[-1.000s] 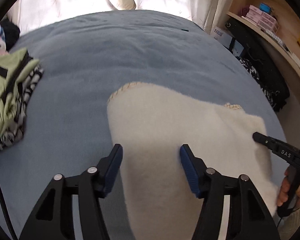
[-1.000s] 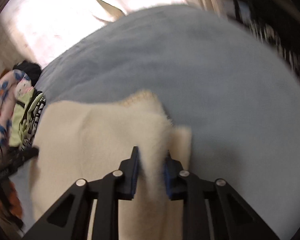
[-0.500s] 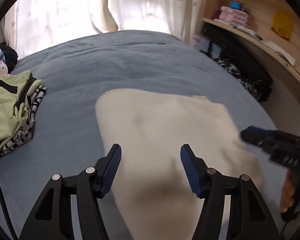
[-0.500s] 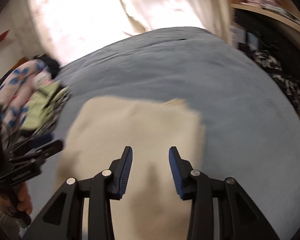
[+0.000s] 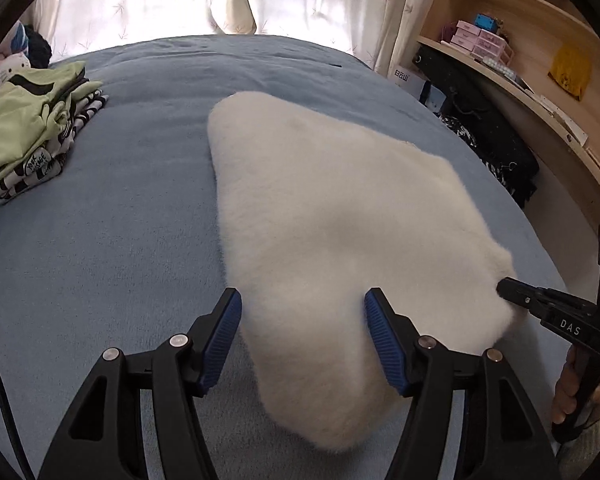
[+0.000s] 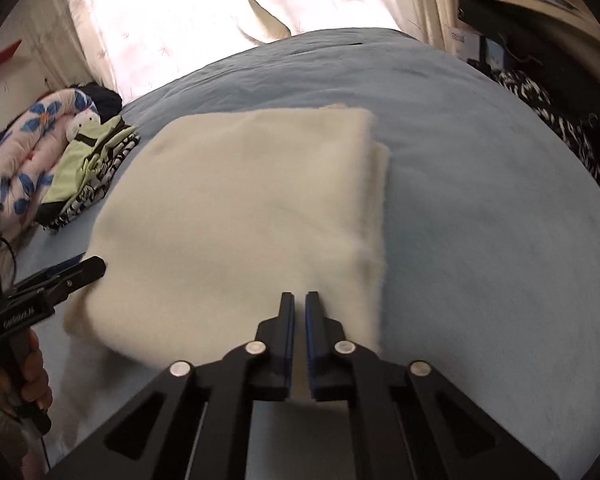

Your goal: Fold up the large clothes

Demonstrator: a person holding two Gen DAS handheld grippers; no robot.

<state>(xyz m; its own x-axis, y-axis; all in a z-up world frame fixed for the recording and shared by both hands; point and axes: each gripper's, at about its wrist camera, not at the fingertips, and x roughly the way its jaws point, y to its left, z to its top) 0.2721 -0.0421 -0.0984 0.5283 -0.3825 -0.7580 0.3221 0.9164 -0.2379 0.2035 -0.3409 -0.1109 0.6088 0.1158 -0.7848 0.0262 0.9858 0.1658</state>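
A cream fleece garment point(image 5: 332, 216) lies folded flat on the blue bed cover point(image 5: 100, 240); it also shows in the right wrist view point(image 6: 244, 208). My left gripper point(image 5: 302, 312) is open above the garment's near left edge, holding nothing. My right gripper point(image 6: 299, 312) has its jaws nearly closed over the garment's near right edge, and no cloth shows between them. Each gripper shows from the side in the other view: the right one point(image 5: 512, 290) at the garment's right corner, the left one point(image 6: 88, 270) at its left edge.
A stack of folded green and striped clothes point(image 5: 28, 132) lies at the bed's left, next to a floral bundle point(image 6: 32, 148). Curtains point(image 5: 172, 0) hang behind the bed. Wooden shelves point(image 5: 520, 60) and dark bags point(image 5: 488, 132) stand along the right side.
The right gripper let go of the fleece edge it was pinching, opened, then closed again empty. Both grippers pulled back toward the near edge. The garment now lies flat.
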